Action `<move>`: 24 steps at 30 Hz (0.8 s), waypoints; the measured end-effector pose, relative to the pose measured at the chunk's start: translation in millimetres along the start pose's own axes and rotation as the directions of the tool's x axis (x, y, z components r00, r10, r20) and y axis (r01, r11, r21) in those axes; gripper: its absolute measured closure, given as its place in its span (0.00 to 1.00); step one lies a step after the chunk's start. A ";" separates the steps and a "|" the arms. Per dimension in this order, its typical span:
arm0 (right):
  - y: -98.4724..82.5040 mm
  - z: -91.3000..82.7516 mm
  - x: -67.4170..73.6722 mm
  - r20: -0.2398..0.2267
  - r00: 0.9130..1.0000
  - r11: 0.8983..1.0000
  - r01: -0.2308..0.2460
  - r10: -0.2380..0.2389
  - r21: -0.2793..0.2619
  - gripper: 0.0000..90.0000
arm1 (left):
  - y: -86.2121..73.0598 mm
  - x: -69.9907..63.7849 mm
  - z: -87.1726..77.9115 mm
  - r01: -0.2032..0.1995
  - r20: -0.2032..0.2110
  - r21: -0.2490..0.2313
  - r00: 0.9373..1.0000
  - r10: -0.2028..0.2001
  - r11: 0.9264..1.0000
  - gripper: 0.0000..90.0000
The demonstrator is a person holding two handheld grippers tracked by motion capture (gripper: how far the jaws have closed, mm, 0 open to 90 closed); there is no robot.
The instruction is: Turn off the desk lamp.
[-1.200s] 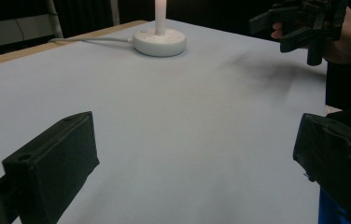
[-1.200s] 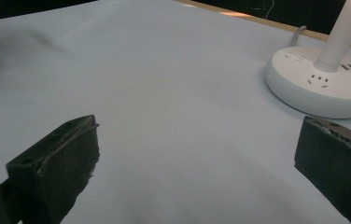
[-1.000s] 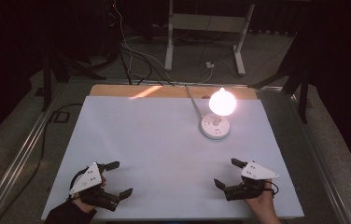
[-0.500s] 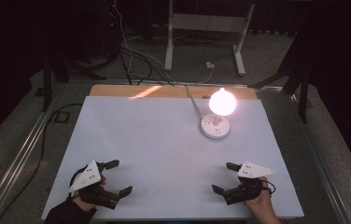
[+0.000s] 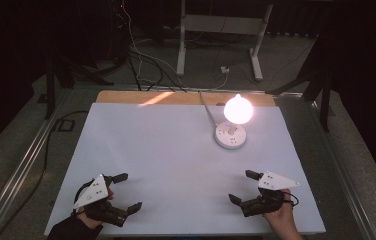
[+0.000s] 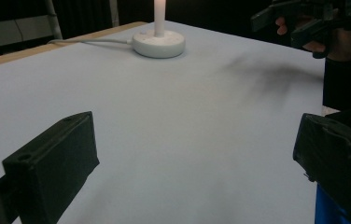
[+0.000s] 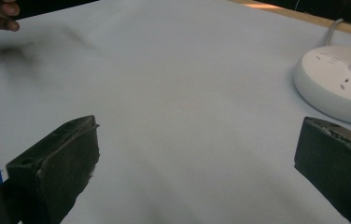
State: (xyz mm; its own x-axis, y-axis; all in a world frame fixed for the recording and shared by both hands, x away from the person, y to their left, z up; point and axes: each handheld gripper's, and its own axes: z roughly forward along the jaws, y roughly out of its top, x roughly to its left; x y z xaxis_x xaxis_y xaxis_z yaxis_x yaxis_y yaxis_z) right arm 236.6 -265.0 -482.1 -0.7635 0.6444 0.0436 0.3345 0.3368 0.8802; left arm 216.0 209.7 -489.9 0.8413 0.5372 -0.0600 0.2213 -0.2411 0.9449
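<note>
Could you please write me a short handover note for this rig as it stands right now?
Left gripper: open, holding nothing, near the table's front left.
Right gripper: open, holding nothing, near the front right.
Lit bulb stands upright in the round white socket base at the back right of the white table; its cable runs off the far edge.
Done: nothing touched yet.
Left: probably reaching for the lamp; the right gripper is nearer.
</note>
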 end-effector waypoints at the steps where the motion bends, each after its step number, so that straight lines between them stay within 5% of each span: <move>1: 1.5 0.3 -0.4 0.005 1.000 1.000 0.003 -0.003 0.003 0.00 | 0.1 0.2 -0.2 0.000 0.000 -0.002 1.000 0.000 1.000 0.01; 24: 31.1 -4.7 -31.2 0.087 0.996 0.999 -0.022 0.027 -0.049 0.00 | 1.4 -0.9 -0.6 0.006 0.008 -0.014 1.000 -0.006 1.000 0.01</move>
State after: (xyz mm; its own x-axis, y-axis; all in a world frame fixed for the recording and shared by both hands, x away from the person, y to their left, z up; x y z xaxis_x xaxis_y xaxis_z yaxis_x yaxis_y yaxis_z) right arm 268.3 -277.8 -453.9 -0.7033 0.7104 0.0257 0.3241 0.2882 0.9011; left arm 215.3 209.4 -488.3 0.8438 0.5323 -0.0679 0.2194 -0.2267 0.9489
